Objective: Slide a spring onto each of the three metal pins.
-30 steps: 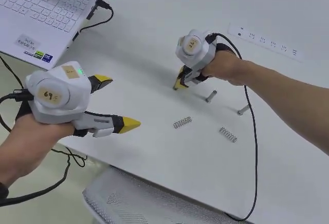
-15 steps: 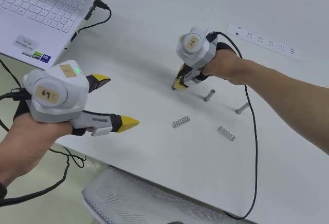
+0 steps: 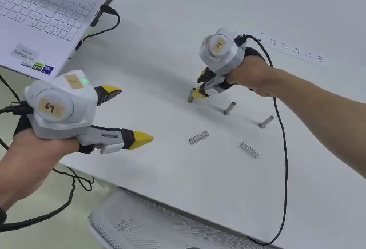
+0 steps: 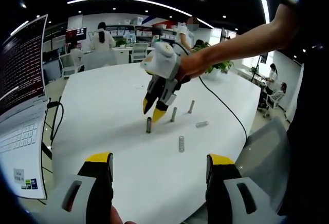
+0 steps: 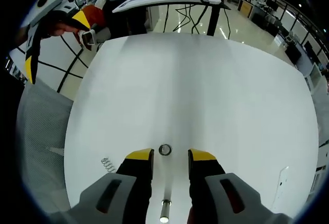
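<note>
Head view, nearest first. My left claw (image 3: 130, 114): jaws spread, empty, at the table (image 3: 171, 192) edge. Two springs (image 3: 199, 137): loose, lying flat. Three pins (image 3: 229, 108): upright. My right claw (image 3: 195, 95): jaws slightly parted, gripping nothing, tips just beside the leftmost pin (image 3: 190, 97). Risk: a nudge could topple it. I cannot tell whether a spring already sits there.

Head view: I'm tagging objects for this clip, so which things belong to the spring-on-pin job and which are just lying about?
Job in hand:
- metal pins
- loose springs
- right hand-held gripper, at the leftmost pin
- left hand-held gripper, open, apart

Lying about:
- laptop
- black cable
- power strip
- mesh chair
</note>
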Demonstrator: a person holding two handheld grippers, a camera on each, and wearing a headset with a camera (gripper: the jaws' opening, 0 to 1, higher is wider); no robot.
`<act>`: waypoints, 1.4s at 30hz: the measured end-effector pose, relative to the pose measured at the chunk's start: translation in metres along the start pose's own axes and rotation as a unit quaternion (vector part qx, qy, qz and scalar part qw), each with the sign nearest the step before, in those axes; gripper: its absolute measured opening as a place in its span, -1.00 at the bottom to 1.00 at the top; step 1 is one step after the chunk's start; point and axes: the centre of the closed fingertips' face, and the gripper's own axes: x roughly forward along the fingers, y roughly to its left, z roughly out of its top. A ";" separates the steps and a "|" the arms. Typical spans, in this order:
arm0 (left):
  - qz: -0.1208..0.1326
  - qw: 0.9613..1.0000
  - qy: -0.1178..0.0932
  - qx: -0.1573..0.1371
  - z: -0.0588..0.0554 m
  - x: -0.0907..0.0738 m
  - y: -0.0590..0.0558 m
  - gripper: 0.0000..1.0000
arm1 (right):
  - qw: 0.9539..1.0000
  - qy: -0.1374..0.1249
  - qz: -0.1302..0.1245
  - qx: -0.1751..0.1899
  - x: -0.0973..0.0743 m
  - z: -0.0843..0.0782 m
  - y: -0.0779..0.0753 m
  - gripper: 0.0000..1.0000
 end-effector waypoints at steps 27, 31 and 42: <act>-0.003 1.000 0.001 0.005 0.005 0.003 -0.004 0.40 | 0.993 -0.081 -0.036 0.076 -0.032 -0.007 0.001 -0.44; -0.003 1.000 0.001 0.007 0.006 0.004 -0.004 0.41 | 0.991 -0.093 -0.041 0.086 -0.037 -0.010 0.004 -0.42; -0.008 1.000 0.001 0.013 0.012 0.009 -0.008 0.40 | 0.979 -0.140 -0.071 0.129 -0.066 -0.020 0.004 -0.41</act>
